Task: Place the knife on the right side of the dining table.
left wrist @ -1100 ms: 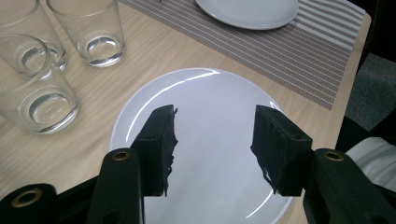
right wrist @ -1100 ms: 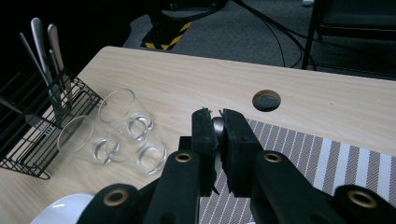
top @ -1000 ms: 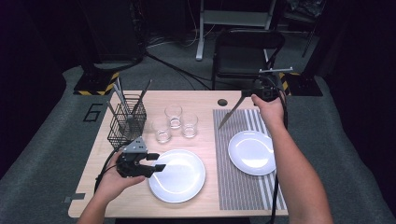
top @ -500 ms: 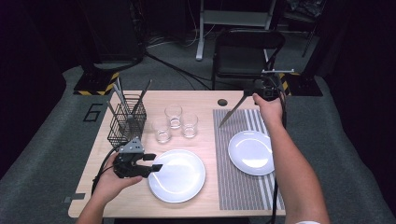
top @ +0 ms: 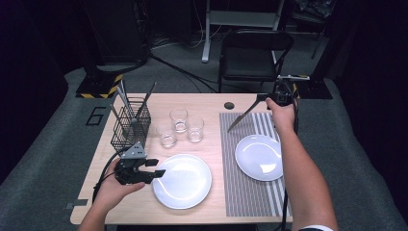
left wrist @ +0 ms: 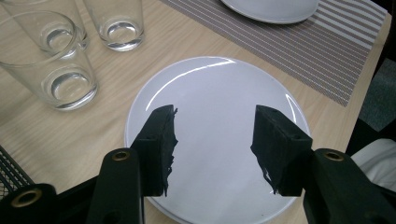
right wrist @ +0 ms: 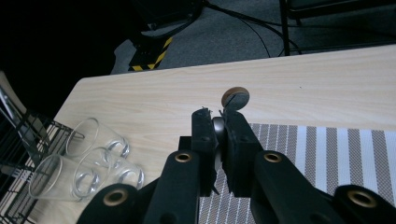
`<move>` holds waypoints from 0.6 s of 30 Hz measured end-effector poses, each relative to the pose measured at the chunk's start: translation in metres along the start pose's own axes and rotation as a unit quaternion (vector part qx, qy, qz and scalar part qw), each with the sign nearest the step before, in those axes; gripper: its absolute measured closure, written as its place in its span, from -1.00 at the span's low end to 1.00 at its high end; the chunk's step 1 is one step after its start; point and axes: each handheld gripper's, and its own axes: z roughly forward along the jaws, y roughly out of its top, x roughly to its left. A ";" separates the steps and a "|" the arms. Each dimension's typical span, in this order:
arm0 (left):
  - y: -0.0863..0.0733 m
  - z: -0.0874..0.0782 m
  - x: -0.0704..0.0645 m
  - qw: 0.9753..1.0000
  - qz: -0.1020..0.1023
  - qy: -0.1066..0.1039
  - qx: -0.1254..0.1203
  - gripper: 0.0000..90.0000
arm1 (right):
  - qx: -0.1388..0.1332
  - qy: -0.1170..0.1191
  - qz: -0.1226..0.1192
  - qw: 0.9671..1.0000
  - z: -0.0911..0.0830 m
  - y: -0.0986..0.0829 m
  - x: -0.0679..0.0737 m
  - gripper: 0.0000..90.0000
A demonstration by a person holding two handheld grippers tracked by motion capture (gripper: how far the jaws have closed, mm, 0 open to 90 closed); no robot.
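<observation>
Utensils are held upright in the wire basket (top: 131,126). A knife (top: 242,116) is pinched by the right hand-held gripper (right wrist: 217,128); the left hand-held gripper (left wrist: 212,140) is spread over an empty plate (left wrist: 219,93).

A dark "6" is marked on the grey floor (top: 48,139)

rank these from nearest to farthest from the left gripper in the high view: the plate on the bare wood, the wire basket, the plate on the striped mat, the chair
1. Plate on the bare wood: right beside the left gripper, under its open jaws.
2. Wire basket: just behind it, at the table's left.
3. Plate on the striped mat: across the table to the right.
4. Chair: beyond the table's far edge.
</observation>
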 end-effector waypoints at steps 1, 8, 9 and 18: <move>0.000 0.000 0.000 1.000 -0.001 0.000 0.000 0.08 | -0.001 0.000 0.006 1.000 0.000 -0.001 -0.004 0.86; 0.000 0.001 0.000 1.000 -0.002 0.003 0.002 0.08 | -0.012 0.008 0.055 0.998 -0.002 -0.008 -0.028 0.85; 0.000 0.001 0.000 1.000 -0.001 0.001 0.005 0.08 | -0.014 0.008 0.060 0.998 -0.003 -0.009 -0.030 0.85; -0.002 0.000 -0.001 1.000 -0.004 0.008 0.004 0.08 | -0.023 0.010 0.089 0.996 -0.003 -0.016 -0.045 0.84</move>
